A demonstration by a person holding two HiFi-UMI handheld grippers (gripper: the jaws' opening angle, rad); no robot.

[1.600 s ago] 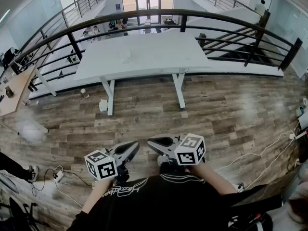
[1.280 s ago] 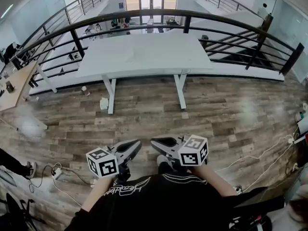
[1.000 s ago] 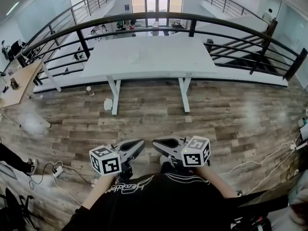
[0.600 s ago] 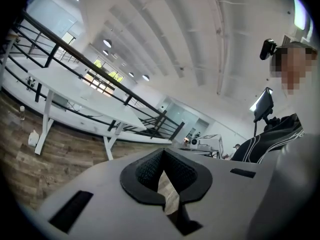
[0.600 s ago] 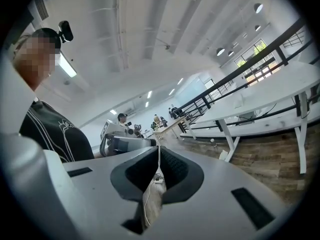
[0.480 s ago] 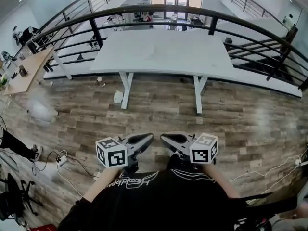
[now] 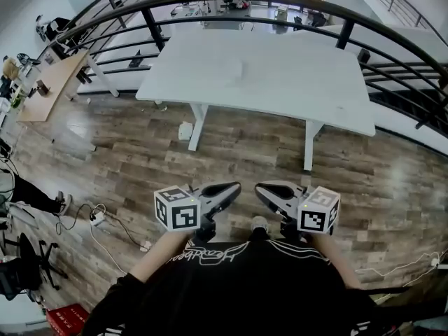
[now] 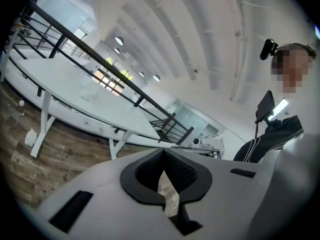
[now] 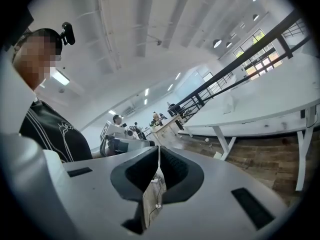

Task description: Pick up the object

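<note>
Holding the left gripper [image 7: 233,187] and the right gripper [image 7: 260,187] close to our chest, we are facing the white bench [image 7: 301,96] across the wooden floor [image 7: 140,159], well apart from it. Both pairs of fingers [image 8: 149,170] are pressing together with nothing between them. The object [image 7: 238,68], a small pale thing, is lying near the bench's middle, too faint to identify. We are judging it light and perhaps thin-walled, so we are planning a gentle pinch across its sides, low down.
</note>
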